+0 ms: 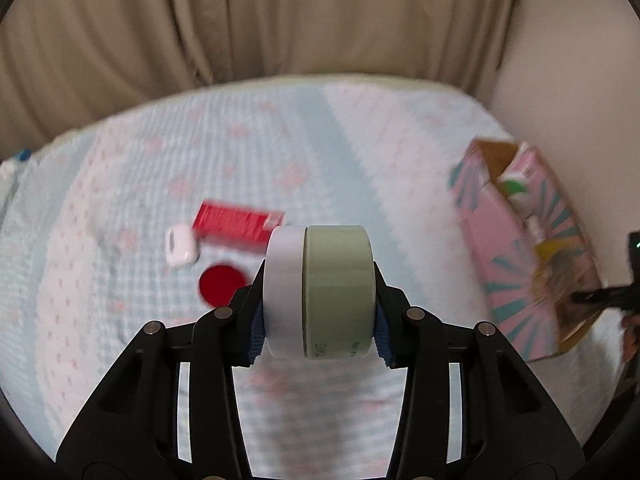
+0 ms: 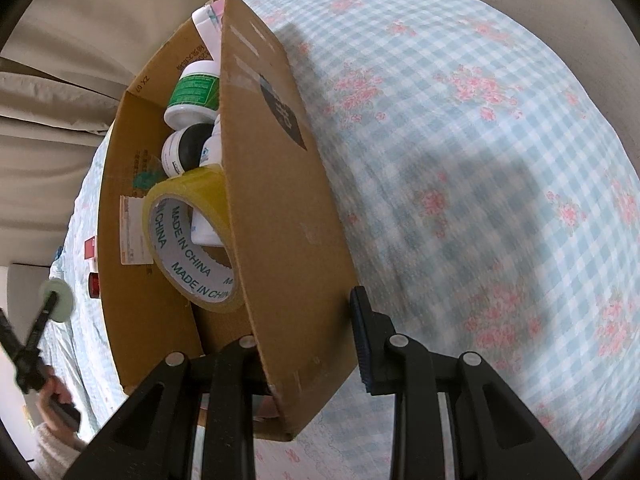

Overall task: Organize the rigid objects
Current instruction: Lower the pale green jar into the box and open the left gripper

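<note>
My left gripper [image 1: 319, 316] is shut on a pale green and white tape roll [image 1: 320, 292], held above the bed. On the bed behind it lie a red box [image 1: 236, 222], a white earbud case [image 1: 180, 246] and a red disc [image 1: 221, 290]. A pink cardboard box [image 1: 524, 248] lies at the right. In the right wrist view my right gripper [image 2: 304, 344] straddles a flap [image 2: 280, 216] of this box; the left finger is hidden behind the flap. Inside are a yellow tape roll [image 2: 192, 240], a green-labelled jar [image 2: 194, 94] and a dark-lidded jar [image 2: 186, 150].
The bed has a blue checked cover with pink flowers [image 2: 480, 160]. Beige curtains [image 1: 280, 20] hang behind it and a wall [image 1: 560, 80] stands at the right. The left gripper with its roll shows far left in the right wrist view [image 2: 52, 304].
</note>
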Demonstrator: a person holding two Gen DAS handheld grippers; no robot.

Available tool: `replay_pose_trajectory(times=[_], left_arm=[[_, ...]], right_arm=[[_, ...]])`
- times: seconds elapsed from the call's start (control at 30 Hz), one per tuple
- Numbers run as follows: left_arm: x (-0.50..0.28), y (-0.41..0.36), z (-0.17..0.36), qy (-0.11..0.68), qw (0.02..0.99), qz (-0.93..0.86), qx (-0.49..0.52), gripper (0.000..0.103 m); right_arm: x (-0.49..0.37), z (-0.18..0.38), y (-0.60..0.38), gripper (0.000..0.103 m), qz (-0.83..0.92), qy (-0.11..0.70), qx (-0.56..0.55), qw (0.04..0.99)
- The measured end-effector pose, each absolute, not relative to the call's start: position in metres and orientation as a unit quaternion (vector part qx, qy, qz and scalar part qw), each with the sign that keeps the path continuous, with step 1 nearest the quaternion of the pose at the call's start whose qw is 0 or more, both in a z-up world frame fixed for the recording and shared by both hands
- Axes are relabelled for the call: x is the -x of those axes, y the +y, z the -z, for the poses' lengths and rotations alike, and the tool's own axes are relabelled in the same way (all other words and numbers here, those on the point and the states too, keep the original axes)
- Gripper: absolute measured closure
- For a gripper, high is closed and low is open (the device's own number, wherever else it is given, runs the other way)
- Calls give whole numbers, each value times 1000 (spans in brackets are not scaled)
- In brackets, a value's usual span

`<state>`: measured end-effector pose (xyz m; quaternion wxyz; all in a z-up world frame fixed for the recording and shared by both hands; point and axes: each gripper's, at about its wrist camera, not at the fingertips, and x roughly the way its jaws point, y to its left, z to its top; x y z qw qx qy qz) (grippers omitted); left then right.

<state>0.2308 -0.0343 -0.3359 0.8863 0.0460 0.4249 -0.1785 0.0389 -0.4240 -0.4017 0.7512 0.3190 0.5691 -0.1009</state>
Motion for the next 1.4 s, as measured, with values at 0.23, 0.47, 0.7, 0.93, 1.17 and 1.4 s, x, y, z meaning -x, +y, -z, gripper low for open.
replay_pose_trajectory(times=[0.23, 0.47, 0.7, 0.93, 1.17, 1.4], left_arm=[[-225, -123, 274, 417, 881, 221, -37, 64], [-223, -225, 281, 434, 860, 266, -3, 64], [-225, -297, 330, 471, 836, 280, -3, 64], [-226, -320, 371, 506, 821, 262, -22, 64], [-220, -317, 353, 501, 831, 241, -35, 0], [-218, -299, 335, 493, 837, 237, -28, 0]], right_arm=[[-38, 403, -428, 77, 95, 568, -322, 752], [-36, 404, -429, 77, 96, 567, -323, 752], [-35, 405, -429, 77, 93, 567, -320, 753], [-34, 404, -429, 77, 88, 568, -317, 754], [-35, 404, -430, 77, 87, 570, -320, 752], [-34, 406, -432, 76, 83, 567, -327, 751]])
